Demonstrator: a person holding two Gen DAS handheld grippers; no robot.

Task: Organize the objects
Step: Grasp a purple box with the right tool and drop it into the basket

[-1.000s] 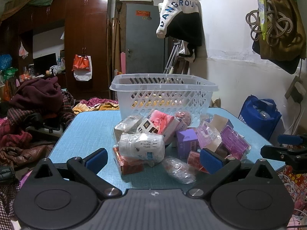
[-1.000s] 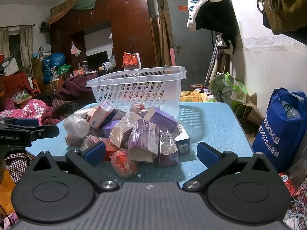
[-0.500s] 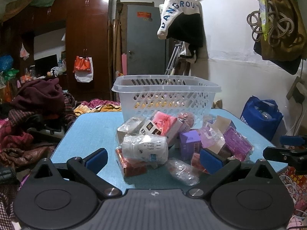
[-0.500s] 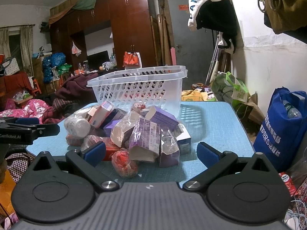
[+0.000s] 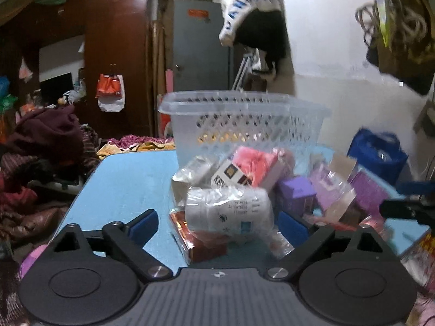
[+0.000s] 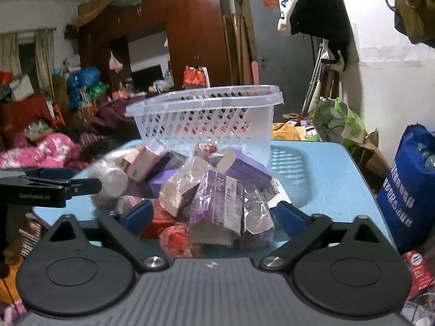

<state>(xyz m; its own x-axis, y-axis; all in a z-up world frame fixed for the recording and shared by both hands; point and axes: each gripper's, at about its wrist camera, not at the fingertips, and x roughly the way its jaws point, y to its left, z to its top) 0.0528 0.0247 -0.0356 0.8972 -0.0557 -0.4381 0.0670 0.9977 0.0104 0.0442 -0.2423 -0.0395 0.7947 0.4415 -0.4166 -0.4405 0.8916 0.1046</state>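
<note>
The left gripper [image 5: 217,224] stood wide open with nothing clamped, its jaws having just been closing a little; between its blue pads [image 5: 142,224] and slightly ahead lay the white plastic bottle wrapped in clear film [image 5: 229,212], on its side, its long axis running across the view from pad to pad, resting on a flat red foil-wrapped box [image 5: 201,240]; neither pad touched it. The right gripper [image 6: 214,216] was likewise wide open and empty, its jaws also having just been closing slightly; straight before it, within the span of the jaws but untouched, sat the purple carton in crinkled clear wrap [image 6: 217,212], tilted, with a red bagged lump [image 6: 176,237] low beside it. Both targets belonged to one heap of small cartons and packets on the light blue table [image 6: 320,179]; the translucent white perforated plastic basket [image 5: 244,119] stood just behind the heap, apparently empty. By my judgement the left hand was nearer the bottle, the right nearer the purple cartons. Open table lay to the left of the heap in the left view and to the right in the right view; the table's near edge ran close under both grippers, so a nudged packet could slide off.
</note>
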